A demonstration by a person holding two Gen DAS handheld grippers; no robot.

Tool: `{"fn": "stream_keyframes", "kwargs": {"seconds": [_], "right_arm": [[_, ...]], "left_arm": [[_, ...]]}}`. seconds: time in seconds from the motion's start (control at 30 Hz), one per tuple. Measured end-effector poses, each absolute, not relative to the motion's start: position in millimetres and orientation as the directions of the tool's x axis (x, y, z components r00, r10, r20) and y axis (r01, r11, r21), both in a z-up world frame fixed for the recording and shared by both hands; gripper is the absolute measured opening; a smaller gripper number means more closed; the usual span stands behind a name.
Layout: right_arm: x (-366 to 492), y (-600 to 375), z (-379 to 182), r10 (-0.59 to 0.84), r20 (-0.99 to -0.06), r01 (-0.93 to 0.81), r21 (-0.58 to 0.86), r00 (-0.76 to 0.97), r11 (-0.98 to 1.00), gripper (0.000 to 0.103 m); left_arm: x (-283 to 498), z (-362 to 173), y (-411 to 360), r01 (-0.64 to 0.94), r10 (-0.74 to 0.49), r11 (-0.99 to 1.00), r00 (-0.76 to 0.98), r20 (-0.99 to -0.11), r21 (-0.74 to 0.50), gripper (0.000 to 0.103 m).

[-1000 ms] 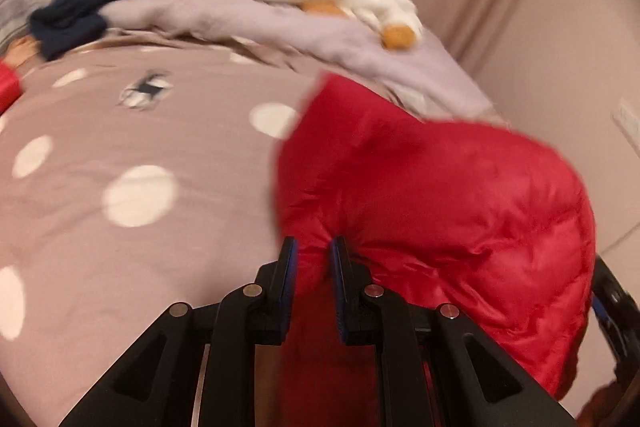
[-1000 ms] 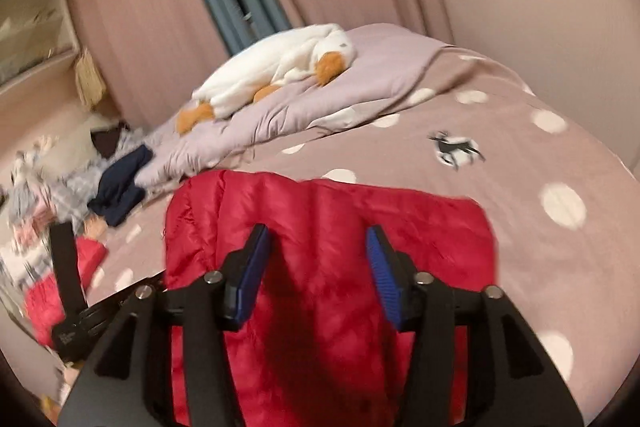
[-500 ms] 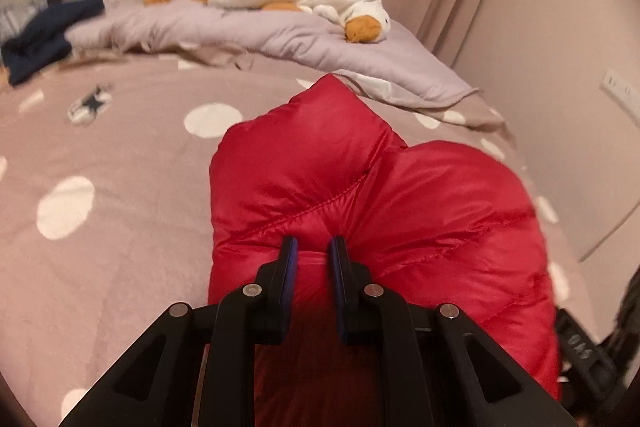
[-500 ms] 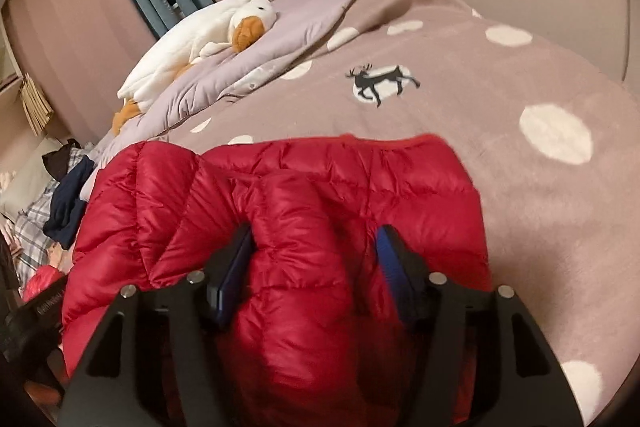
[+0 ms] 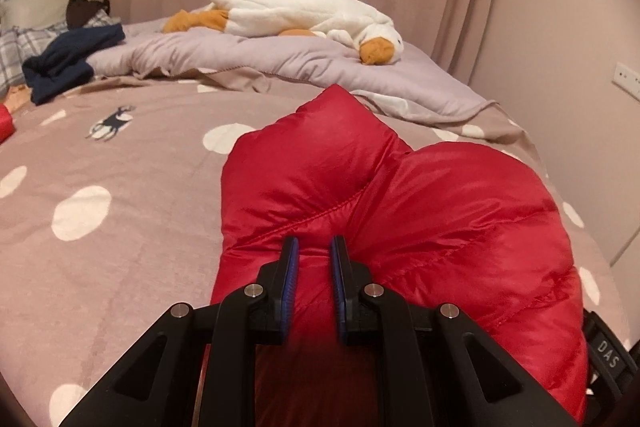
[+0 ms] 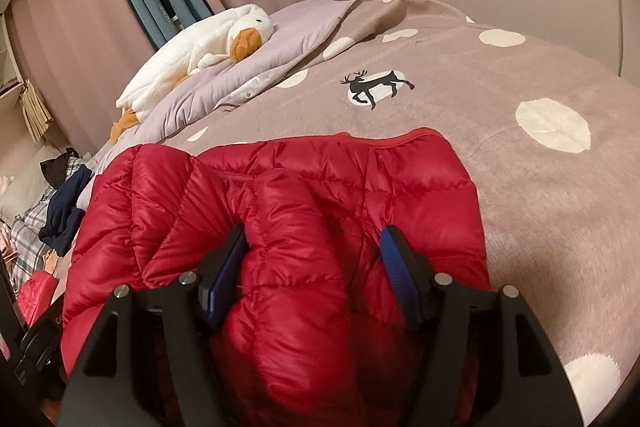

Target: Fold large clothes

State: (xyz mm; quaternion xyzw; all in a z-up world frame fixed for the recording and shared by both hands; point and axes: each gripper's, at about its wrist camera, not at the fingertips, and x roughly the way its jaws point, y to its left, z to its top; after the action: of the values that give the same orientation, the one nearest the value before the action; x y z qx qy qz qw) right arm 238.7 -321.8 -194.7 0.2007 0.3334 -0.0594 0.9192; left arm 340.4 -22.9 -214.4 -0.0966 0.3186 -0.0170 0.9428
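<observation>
Left wrist: left gripper (image 5: pixel 313 253) pinching red jacket (image 5: pixel 420 211) | right gripper (image 6: pixel 312 247) opening, jacket between

Black strap (image 5: pixel 608 353), at the red padded jacket's (image 5: pixel 460 227) right edge, left wrist view: white letters "DAS"
Other text: none readable

Red quilted jacket (image 5: pixel 420 211), white-dotted mauve blanket (image 5: pixel 120 195)

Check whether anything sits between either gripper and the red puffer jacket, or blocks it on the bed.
Nothing visible does. The left gripper is shut on the red puffer jacket; the right gripper has a puffy fold between its opening jaws. The dotted blanket beside it is bare; the plush goose lies far back.
</observation>
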Motion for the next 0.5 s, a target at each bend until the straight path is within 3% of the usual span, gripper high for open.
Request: {"fn": "stream_keyframes", "kwargs": {"seconds": [0.2, 0.5], "right_arm": [[234.8, -322.9, -195.6, 0.003, -0.627, 0.258, 0.325, 0.779, 0.91, 0.071], [235.3, -323.9, -196.4, 0.009, -0.623, 0.258, 0.337, 0.782, 0.906, 0.072]], "left_arm": [[338.2, -214.4, -27.4, -0.076, -0.016, 0.988, 0.807, -0.59, -0.131, 0.014], [337.4, -215.5, -25.5, -0.08, -0.011, 0.988, 0.81, -0.586, -0.129, 0.014]]}}
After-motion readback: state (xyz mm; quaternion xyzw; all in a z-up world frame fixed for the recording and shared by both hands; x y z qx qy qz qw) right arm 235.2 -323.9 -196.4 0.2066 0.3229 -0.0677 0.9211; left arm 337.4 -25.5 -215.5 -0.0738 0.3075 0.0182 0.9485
